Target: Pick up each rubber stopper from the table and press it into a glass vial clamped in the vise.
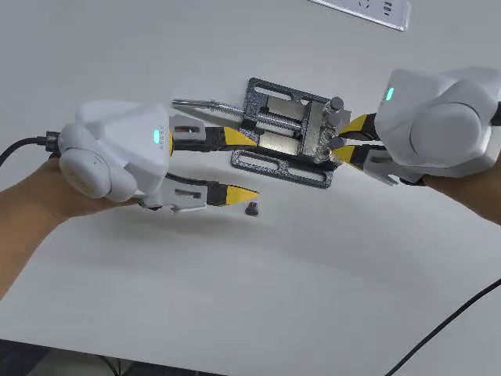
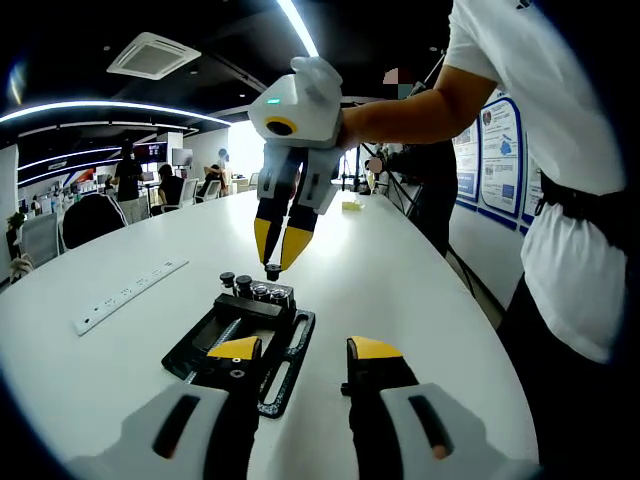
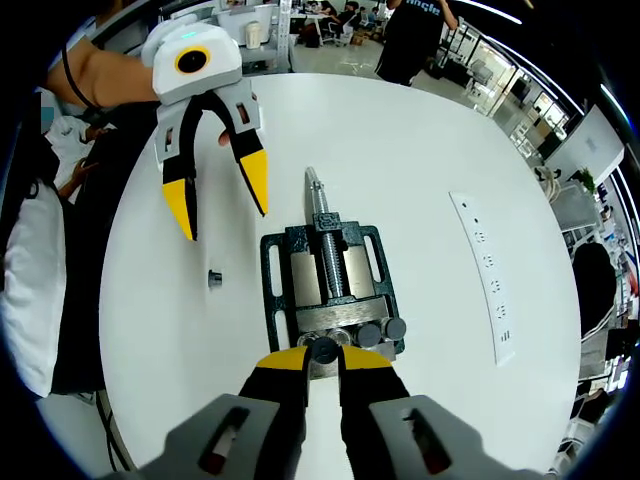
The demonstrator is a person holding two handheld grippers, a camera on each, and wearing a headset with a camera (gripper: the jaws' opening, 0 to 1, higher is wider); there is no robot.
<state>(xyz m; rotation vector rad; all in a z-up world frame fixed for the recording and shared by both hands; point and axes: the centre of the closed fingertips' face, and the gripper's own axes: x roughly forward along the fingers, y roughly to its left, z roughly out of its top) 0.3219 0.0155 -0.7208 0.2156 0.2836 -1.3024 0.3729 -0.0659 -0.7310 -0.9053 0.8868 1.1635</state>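
The left gripper (image 1: 252, 166) hangs just over the table (image 1: 235, 298) with its fingers wide apart and nothing between them. A loose stopper (image 1: 252, 208) stands on the table just beyond the tip of its lower finger, not touching it. It is a small dark grey plug with what looks like a wider head. I'd judge it light, soft and grippy, unlikely to slip. It looks best pinched across the sides of the head, leaving the narrow end free to go in.

Past those fingertips sits the black vise (image 1: 286, 129), its screw pointing back towards them. The right gripper (image 3: 322, 358) reaches in from the far side, fingers closed on a second stopper (image 3: 322, 349). It holds this one over the vise's clamping end, right beside two capped vials (image 3: 383, 330). I cannot tell whether it is seated yet. Glass below calls for a straight, gentle push, I'd say.

Well beyond lies a white power strip (image 1: 368, 9).
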